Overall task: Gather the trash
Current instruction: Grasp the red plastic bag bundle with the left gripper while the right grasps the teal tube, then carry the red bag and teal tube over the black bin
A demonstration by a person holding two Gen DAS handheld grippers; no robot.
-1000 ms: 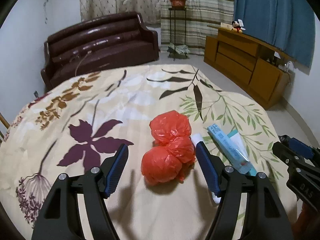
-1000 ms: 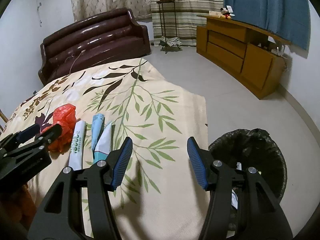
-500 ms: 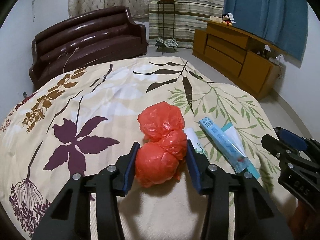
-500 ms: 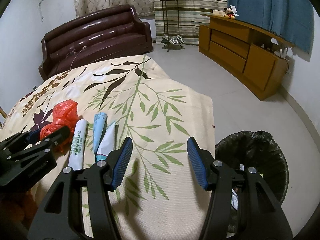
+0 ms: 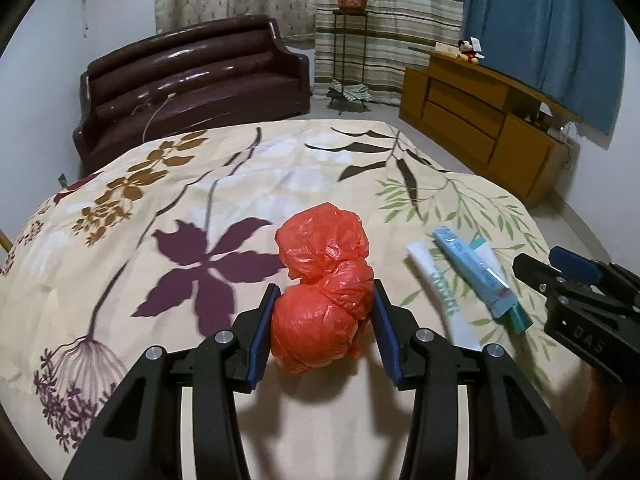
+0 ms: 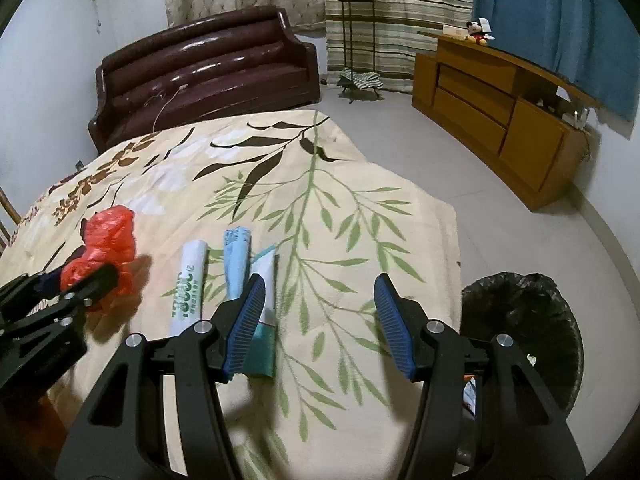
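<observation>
On the flowered bedspread (image 5: 224, 184), near its front edge, lies a red plastic bag (image 5: 320, 292) knotted into lumps, and the left hand-held gripper (image 5: 322, 332) has its blue pads against either side of the nearest lump, closed on it as far as the crinkled plastic allows; whether the bag is lifted clear of the cloth cannot be told. Just to the right of the bag lie a white tube (image 5: 440, 284) with green lettering and a light blue tube (image 5: 476, 270), side by side and touching or nearly so. The right hand-held gripper (image 6: 318, 324) hangs over the bed's right side with its jaws wide apart and nothing between them, its left finger above the blue tube's teal end. Beside the bed on the floor stands a bin (image 6: 532, 308) lined with a black bag, its mouth open. By the look of things, the step in hand is picking up the red bag. The next move probably calls for lifting it without letting the slippery plastic slide out, then carrying it across the tubes to the bin; the right hand-held gripper seems placed to take a tube.
</observation>
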